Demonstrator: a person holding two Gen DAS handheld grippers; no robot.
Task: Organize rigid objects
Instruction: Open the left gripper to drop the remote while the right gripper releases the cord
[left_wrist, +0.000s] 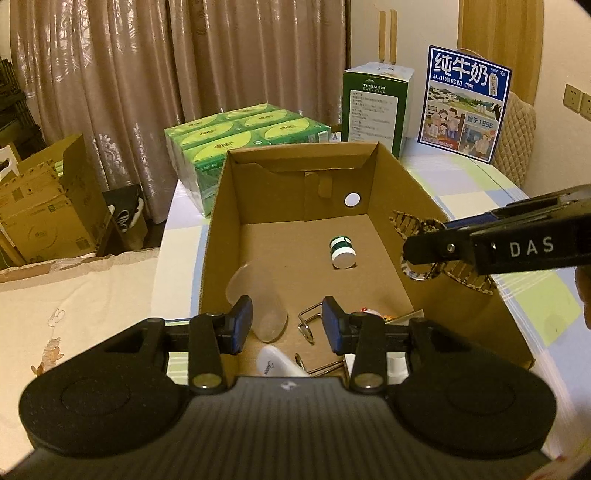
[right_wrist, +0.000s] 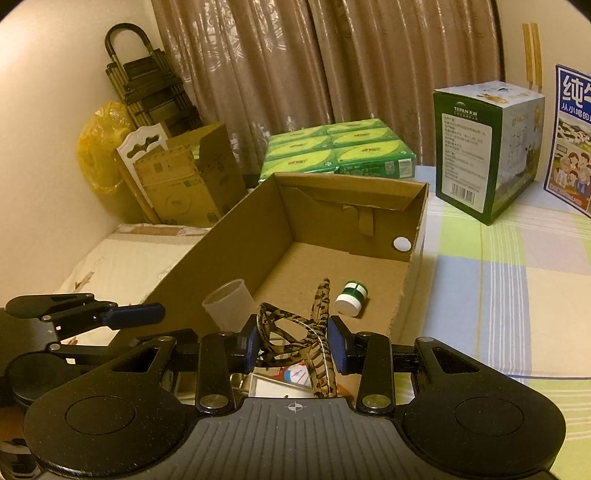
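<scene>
An open cardboard box (left_wrist: 391, 236) (right_wrist: 221, 258) stands on the table. In it lie a small green-and-white jar (left_wrist: 343, 253) (right_wrist: 351, 297), a translucent plastic cup (left_wrist: 255, 299) (right_wrist: 229, 301), wire clips (left_wrist: 308, 325) and a white object (left_wrist: 275, 363). My right gripper (right_wrist: 293, 347) (left_wrist: 417, 251) is shut on tortoiseshell glasses (right_wrist: 321, 302) (left_wrist: 406, 221), held over the box's right wall. My left gripper (left_wrist: 287, 325) (right_wrist: 155, 314) hangs over the box's near end. Its pads are apart with nothing between them, and the cup lies below and beyond them.
Behind the box sit green tissue packs (left_wrist: 240, 136) (right_wrist: 336, 151), a green-and-white carton (left_wrist: 373, 107) (right_wrist: 484, 147) and a blue milk box (left_wrist: 465, 103). Cardboard boxes (left_wrist: 44, 214) stand on the floor at the left. A checked tablecloth (right_wrist: 517, 295) covers the table to the right.
</scene>
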